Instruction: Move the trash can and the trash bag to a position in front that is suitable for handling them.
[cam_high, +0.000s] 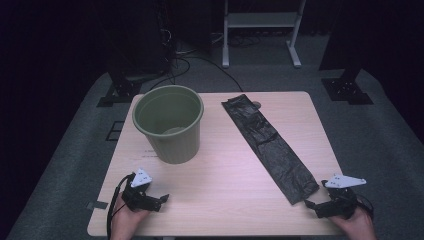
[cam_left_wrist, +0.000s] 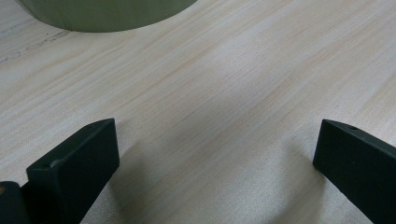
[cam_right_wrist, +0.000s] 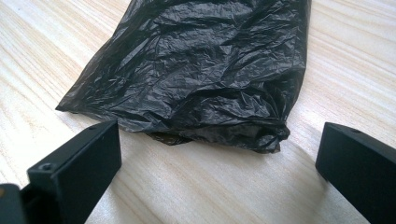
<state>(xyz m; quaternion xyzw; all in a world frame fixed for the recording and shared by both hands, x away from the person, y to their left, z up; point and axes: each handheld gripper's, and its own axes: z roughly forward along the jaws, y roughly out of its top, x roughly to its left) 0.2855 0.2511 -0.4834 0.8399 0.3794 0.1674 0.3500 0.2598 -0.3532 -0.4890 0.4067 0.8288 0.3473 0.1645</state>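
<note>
A green plastic bin (cam_high: 169, 123) stands upright on the left half of the light wooden table (cam_high: 225, 165); its base (cam_left_wrist: 105, 14) edges the top of the left gripper view. A folded black plastic bag (cam_high: 267, 144) lies flat in a long diagonal strip on the right half. Its near end (cam_right_wrist: 196, 74) lies just ahead of my right gripper (cam_high: 311, 206), which rests open at the front right corner. My left gripper (cam_high: 162, 201) rests open at the front left, with bare wood between its jaws (cam_left_wrist: 215, 154).
A small round mark or object (cam_high: 256, 104) sits by the bag's far end. Beyond the table are grey carpet, black stand bases (cam_high: 117, 92), cables and a white frame (cam_high: 262, 30). Bare table lies between bin and bag.
</note>
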